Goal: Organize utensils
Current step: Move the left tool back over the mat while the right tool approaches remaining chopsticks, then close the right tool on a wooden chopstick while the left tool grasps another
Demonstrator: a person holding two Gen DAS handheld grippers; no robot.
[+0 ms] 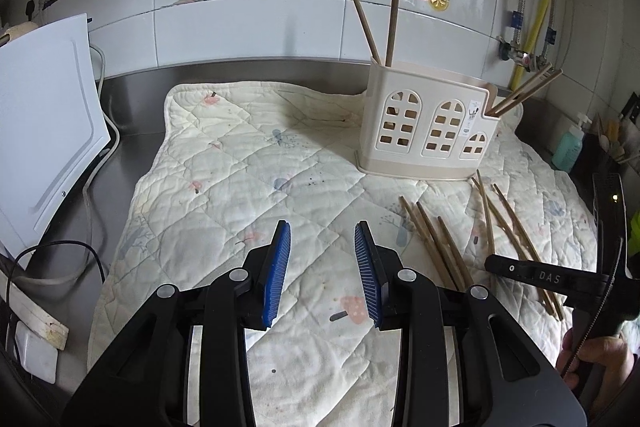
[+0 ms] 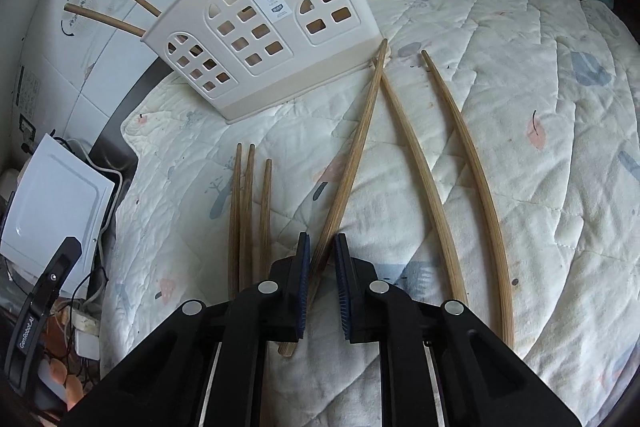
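Your left gripper (image 1: 322, 259) spread apart above the quilted cream mat (image 1: 224, 163), your right gripper (image 2: 322, 283) straddling one brown wooden chopstick (image 2: 352, 163) without visibly pinching it, five more loose beside it, cream plastic windowed utensil holder (image 2: 256, 39) just beyond.

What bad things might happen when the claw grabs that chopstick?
1. The right gripper has its jaws around one chopstick near its thick end, not yet closed; held so far from its middle, it may swing or slip.
2. That chopstick's tip lies across another chopstick beside the utensil holder, so lifting may drag that one along.
3. Three shorter chopsticks lie close on the left; the jaws might bump them.
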